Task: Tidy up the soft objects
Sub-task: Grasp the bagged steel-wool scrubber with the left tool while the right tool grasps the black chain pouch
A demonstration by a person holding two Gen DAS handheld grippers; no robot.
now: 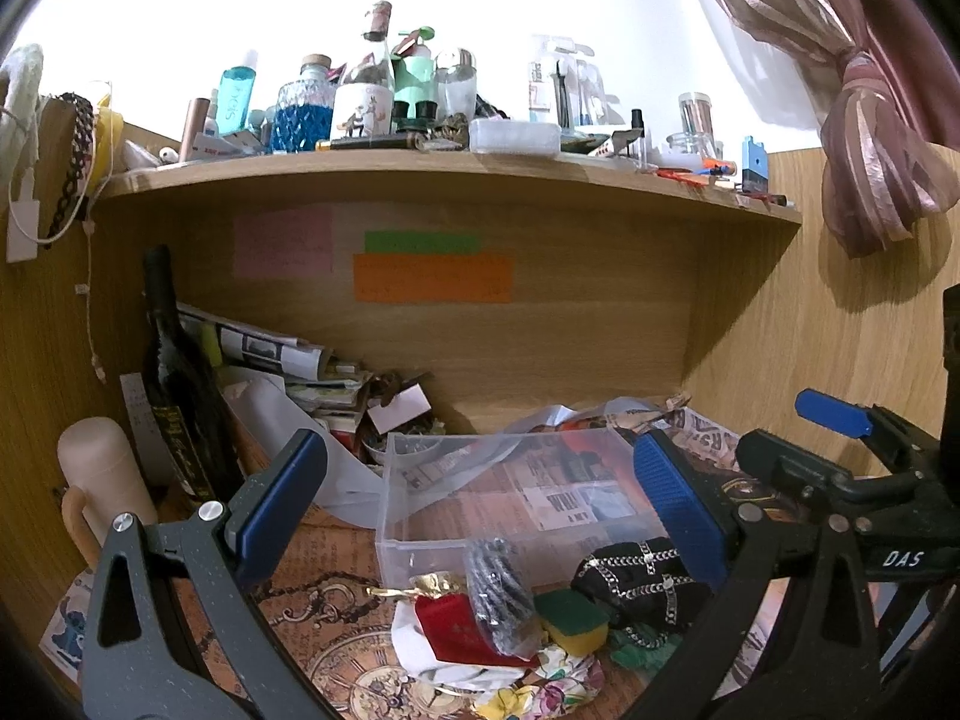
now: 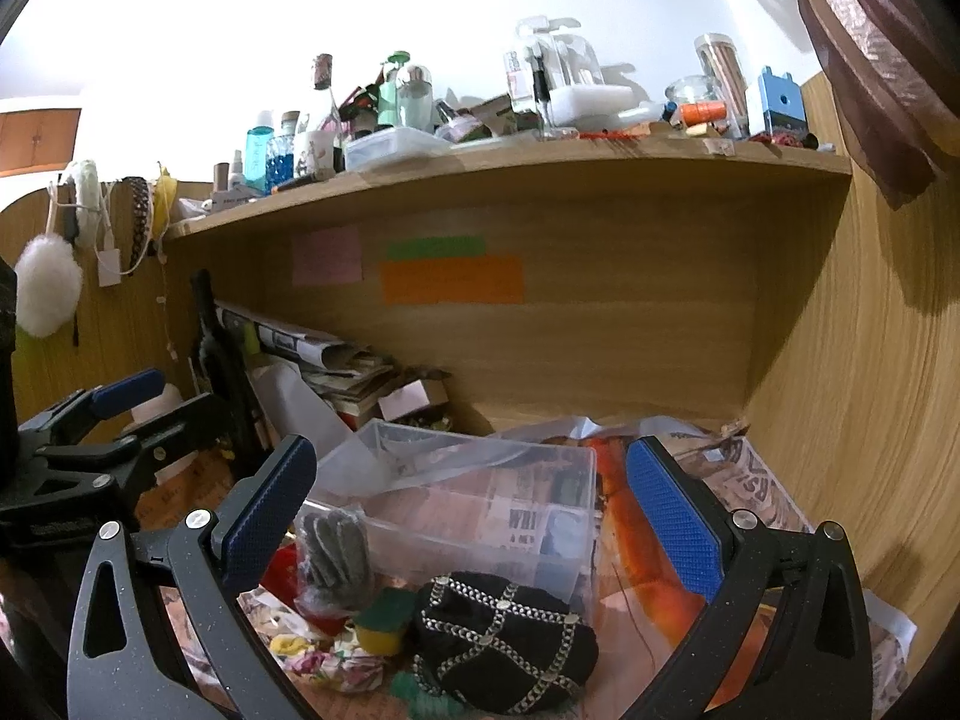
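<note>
A clear plastic bin (image 1: 420, 534) (image 2: 558, 480) stands on the desk and looks empty. In front of it lies a pile of soft things: a black cap with silver chains (image 1: 636, 582) (image 2: 504, 636), a green-and-yellow sponge (image 1: 573, 618) (image 2: 384, 621), a grey knit item in a plastic bag (image 1: 498, 594) (image 2: 336, 558), a red pouch (image 1: 456, 624) and a floral cloth (image 1: 558, 684) (image 2: 336, 660). My left gripper (image 1: 480, 498) is open and empty above the pile. My right gripper (image 2: 474, 504) is open and empty above the cap. The right gripper also shows at the right of the left wrist view (image 1: 840, 438).
A wooden shelf (image 1: 420, 174) crowded with bottles and jars overhangs the desk. A dark wine bottle (image 1: 180, 384), a beige flask (image 1: 102, 480) and stacked papers (image 1: 282, 360) stand at the left. A wooden side panel (image 2: 870, 420) closes the right. A pink curtain (image 1: 870, 120) hangs there.
</note>
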